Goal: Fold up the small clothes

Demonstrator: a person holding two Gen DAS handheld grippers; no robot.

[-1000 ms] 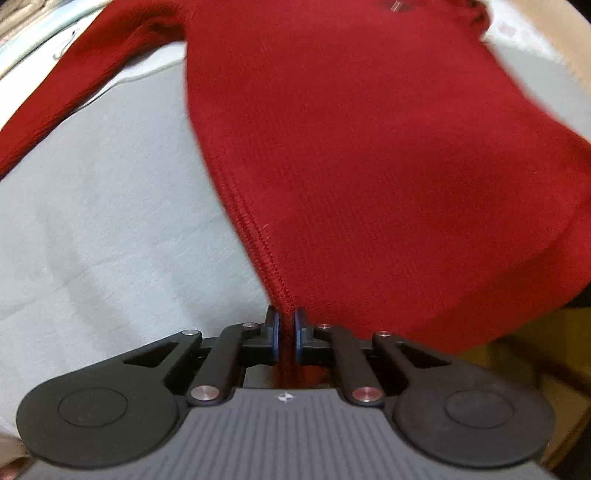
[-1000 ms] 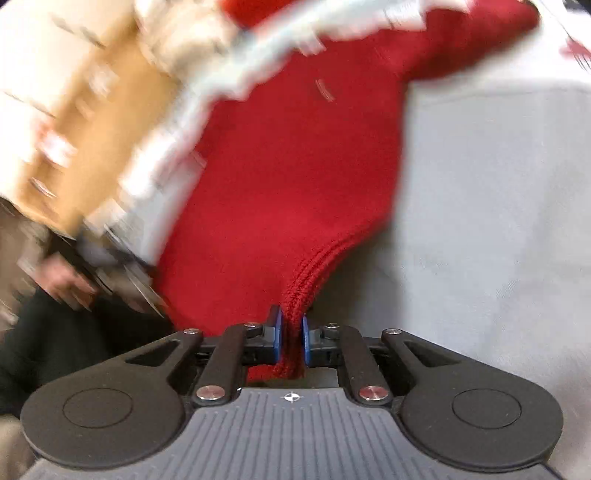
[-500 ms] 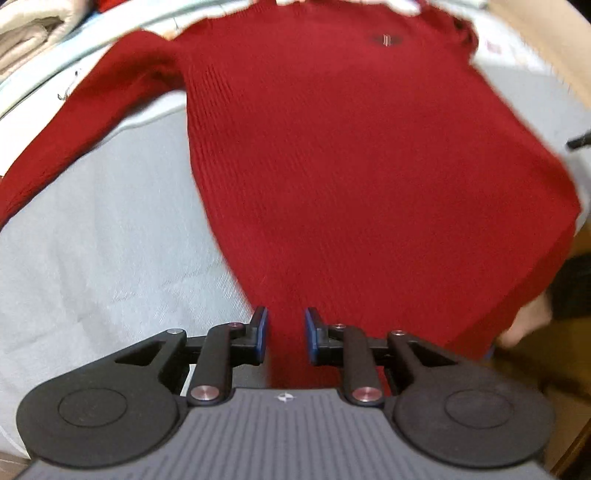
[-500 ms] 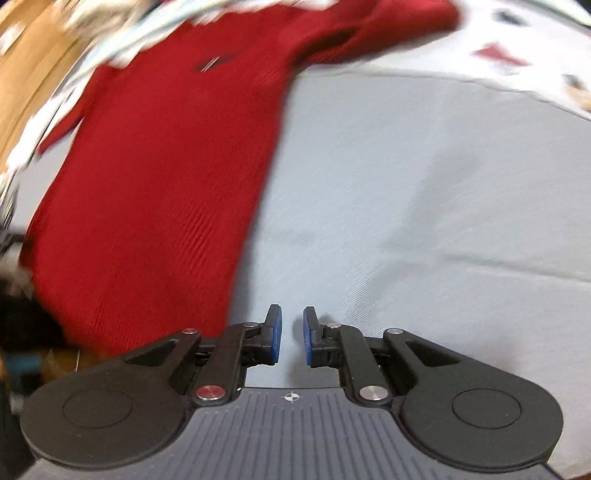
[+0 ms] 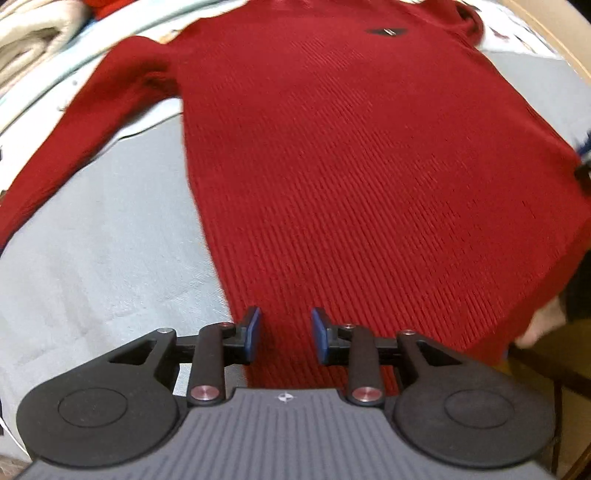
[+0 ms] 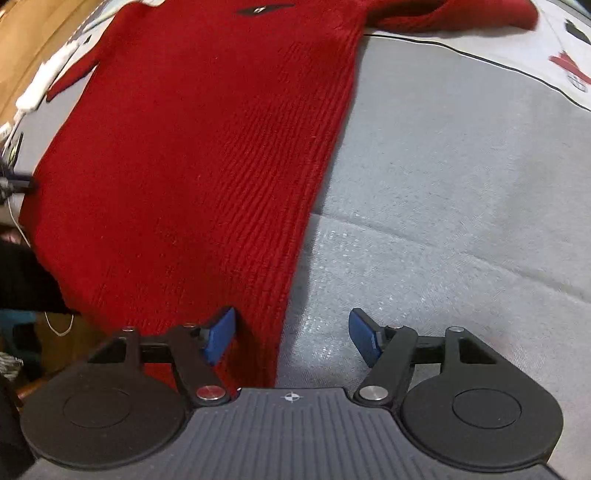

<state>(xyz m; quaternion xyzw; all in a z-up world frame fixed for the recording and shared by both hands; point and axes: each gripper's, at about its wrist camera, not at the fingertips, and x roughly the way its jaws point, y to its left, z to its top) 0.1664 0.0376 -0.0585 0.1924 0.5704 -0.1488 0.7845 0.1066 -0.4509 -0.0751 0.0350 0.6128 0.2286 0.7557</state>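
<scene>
A red ribbed knit sweater (image 5: 351, 166) lies flat, front up, on a light grey sheet (image 5: 92, 258), with a small dark logo patch (image 5: 386, 32) on the chest. It also shows in the right wrist view (image 6: 192, 147). My left gripper (image 5: 286, 334) is open and empty over the sweater's bottom left corner. My right gripper (image 6: 291, 334) is open wide and empty at the bottom right corner, straddling the sweater's side edge. One sleeve (image 5: 74, 140) stretches out left; the other sleeve (image 6: 454, 16) lies at the top right.
Folded pale fabric (image 5: 33, 40) is stacked at the far left. A printed white cloth (image 6: 554, 55) lies beyond the grey sheet (image 6: 461, 184). The bed edge drops off by the sweater's hem, with a white cable (image 6: 33, 92) along the far edge.
Both grippers were shut on the sweater's bottom corners; they have let go and opened, the right one wider. The sweater now lies flat on the sheet.
</scene>
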